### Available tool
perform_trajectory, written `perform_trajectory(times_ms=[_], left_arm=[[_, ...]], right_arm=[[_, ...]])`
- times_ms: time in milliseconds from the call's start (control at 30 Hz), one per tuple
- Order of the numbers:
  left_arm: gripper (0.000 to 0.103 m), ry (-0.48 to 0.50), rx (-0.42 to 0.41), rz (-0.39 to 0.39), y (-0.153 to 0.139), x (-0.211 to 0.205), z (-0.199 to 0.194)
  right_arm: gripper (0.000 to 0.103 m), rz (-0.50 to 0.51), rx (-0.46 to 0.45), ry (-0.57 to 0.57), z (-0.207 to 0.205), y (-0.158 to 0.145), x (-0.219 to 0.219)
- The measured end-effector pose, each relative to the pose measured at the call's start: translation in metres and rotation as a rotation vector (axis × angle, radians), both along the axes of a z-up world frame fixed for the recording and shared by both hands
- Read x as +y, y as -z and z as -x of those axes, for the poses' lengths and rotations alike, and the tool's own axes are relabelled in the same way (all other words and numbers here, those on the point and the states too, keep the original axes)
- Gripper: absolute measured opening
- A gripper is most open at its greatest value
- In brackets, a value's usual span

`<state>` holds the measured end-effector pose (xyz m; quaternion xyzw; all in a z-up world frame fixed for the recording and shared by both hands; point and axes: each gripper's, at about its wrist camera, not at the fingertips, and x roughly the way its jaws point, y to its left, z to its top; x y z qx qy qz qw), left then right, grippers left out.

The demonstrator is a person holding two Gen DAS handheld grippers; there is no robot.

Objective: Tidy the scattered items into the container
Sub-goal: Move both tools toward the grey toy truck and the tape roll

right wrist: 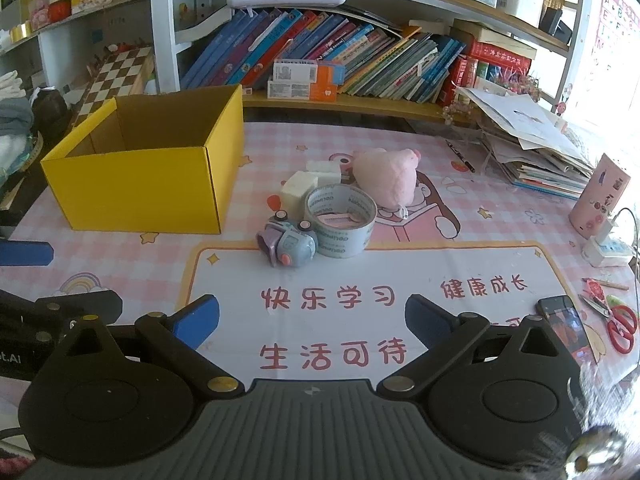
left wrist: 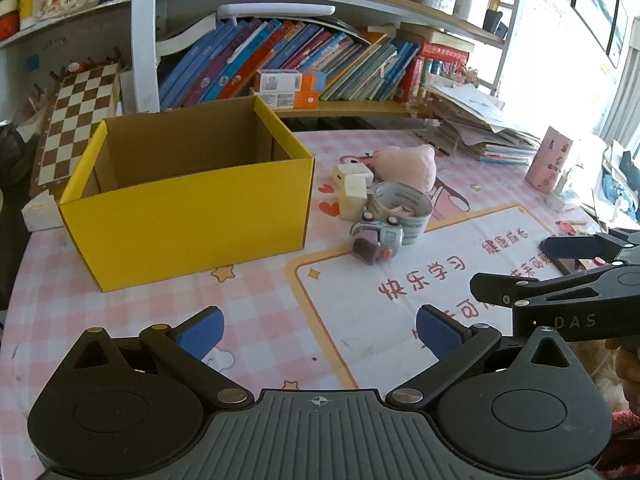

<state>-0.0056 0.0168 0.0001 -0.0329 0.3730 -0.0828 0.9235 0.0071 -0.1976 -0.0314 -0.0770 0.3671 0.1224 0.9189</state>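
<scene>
On the pink checked table mat (right wrist: 400, 264), at about eleven o'clock from your right gripper (right wrist: 312, 318), stood the yellow cardboard box (right wrist: 160, 188), open at the top with nothing visible inside. You held both tools low over the near edge of the mat, side by side, and neither touched anything. Your right gripper's jaws were spread wide apart with only the printed mat between them. Your left gripper (left wrist: 320, 334) was likewise wide apart and held nothing.

At twelve o'clock from your right gripper lay the scattered things, bunched together. The small grey-and-purple toy car (right wrist: 290, 242) was nearest you, touching the roll of clear tape (right wrist: 342, 220) just behind it. At eleven o'clock of the tape sat two white blocks (right wrist: 298, 190), and at one o'clock of it the pink plush toy (right wrist: 386, 178). All of them were outside the box, just to its right.

At three o'clock from your right gripper lay a phone (right wrist: 566, 326) and red-handled scissors (right wrist: 622, 326).
</scene>
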Motion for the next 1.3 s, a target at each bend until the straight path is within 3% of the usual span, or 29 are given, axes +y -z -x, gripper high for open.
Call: perform_trajectory(times_ms=[433, 1300], left_arm=[[0.103, -0.033, 0.004, -0.011, 0.000, -0.009, -0.015], [0.102, -0.099, 0.069, -0.049, 0.012, -0.074, -0.062]], right_arm=[[0.101, -0.010, 0.000, -0.031, -0.021, 0.002, -0.008], [0.101, -0.045, 0.054, -0.135, -0.096, 0.018, -0.068]])
